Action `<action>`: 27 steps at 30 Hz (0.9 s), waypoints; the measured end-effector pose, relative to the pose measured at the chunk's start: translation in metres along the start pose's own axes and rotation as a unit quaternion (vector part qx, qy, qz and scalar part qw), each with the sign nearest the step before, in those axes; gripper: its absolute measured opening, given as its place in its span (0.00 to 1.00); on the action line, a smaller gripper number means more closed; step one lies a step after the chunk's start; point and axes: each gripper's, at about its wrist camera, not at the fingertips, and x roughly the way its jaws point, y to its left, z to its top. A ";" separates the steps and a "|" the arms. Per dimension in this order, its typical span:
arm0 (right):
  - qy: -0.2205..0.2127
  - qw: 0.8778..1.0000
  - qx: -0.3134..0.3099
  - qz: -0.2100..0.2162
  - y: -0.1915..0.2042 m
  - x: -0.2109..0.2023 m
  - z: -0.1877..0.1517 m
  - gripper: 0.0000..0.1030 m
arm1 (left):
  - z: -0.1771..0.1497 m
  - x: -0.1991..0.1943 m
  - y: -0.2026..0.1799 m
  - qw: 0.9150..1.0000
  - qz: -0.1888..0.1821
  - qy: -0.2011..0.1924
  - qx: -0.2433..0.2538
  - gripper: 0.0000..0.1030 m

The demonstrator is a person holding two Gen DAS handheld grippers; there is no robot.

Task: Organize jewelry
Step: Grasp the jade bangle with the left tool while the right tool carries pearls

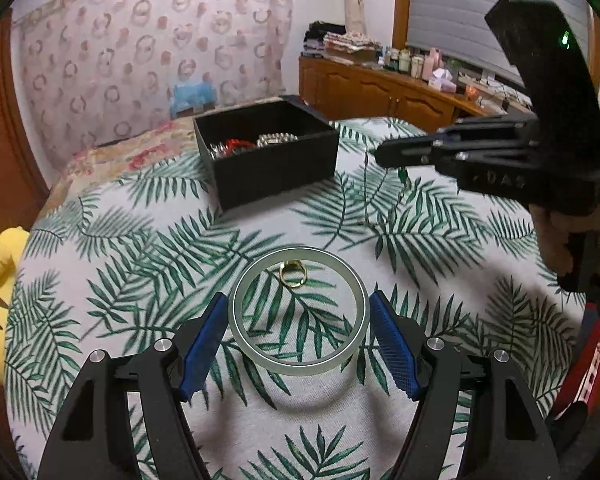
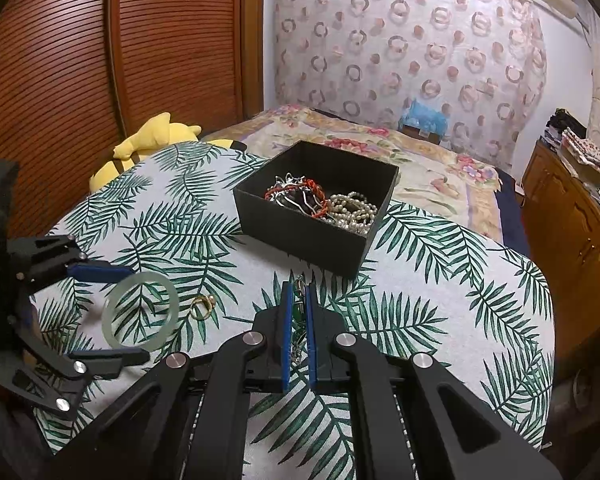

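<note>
Jade bangle [image 1: 299,311] flat on leaf-print cloth [image 1: 140,280], framed by left gripper [image 1: 299,320], jaws spread, pads apparently not yet touching. Gold ring [image 1: 293,273] inside bangle's far rim; likely dragged or flicked on closing. Smooth rim liable to slip. Right gripper [image 2: 298,308] pinching green-beaded chain [image 2: 299,316], near black box [image 2: 320,216]; dangling end could snag.

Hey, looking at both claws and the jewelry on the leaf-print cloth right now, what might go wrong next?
1. The left claw brackets the pale green bangle without clearly gripping it; closing on the smooth rim might squirt it away.
2. The gold ring lies close beyond the bangle and could get knocked.
3. The right claw pinches a thin green-beaded chain, which may slip before reaching the black box.
</note>
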 end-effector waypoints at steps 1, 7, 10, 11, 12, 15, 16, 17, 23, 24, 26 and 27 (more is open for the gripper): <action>-0.002 1.000 0.000 0.000 -0.001 -0.001 0.001 0.07 | 0.002 -0.002 0.001 1.000 0.001 -0.004 -0.001 0.67; -0.015 1.000 -0.001 -0.002 -0.005 -0.008 0.016 0.07 | 0.012 -0.004 0.012 1.000 0.009 -0.017 -0.007 0.67; -0.025 1.000 -0.004 -0.002 -0.008 -0.013 0.026 0.07 | 0.021 -0.003 0.018 1.000 0.012 -0.023 -0.010 0.67; -0.027 1.000 -0.005 -0.001 -0.008 -0.014 0.030 0.07 | 0.024 -0.002 0.020 1.000 0.013 -0.024 -0.010 0.67; -0.030 1.000 -0.006 -0.001 -0.009 -0.015 0.033 0.07 | 0.027 -0.001 0.021 1.000 0.014 -0.026 -0.010 0.67; -0.041 0.999 -0.008 -0.001 -0.014 -0.018 0.046 0.07 | 0.038 0.003 0.025 0.999 0.017 -0.031 -0.007 0.67; -0.046 0.999 -0.008 -0.001 -0.017 -0.019 0.051 0.07 | 0.042 0.005 0.027 0.999 0.018 -0.032 -0.005 0.67; -0.049 0.999 -0.008 -0.001 -0.017 -0.019 0.055 0.07 | 0.045 0.006 0.028 0.999 0.019 -0.033 -0.005 0.67; -0.068 0.998 -0.009 0.003 -0.027 -0.018 0.079 0.07 | 0.064 0.014 0.036 0.999 0.021 -0.038 -0.006 0.67; -0.069 0.998 -0.009 0.004 -0.029 -0.016 0.082 0.07 | 0.068 0.016 0.038 0.999 0.021 -0.039 -0.005 0.67; -0.071 0.997 -0.010 0.006 -0.032 -0.010 0.090 0.07 | 0.073 0.018 0.040 0.999 0.022 -0.039 -0.005 0.67; -0.071 0.997 -0.010 0.007 -0.033 -0.008 0.093 0.07 | 0.076 0.020 0.042 0.999 0.023 -0.038 -0.005 0.67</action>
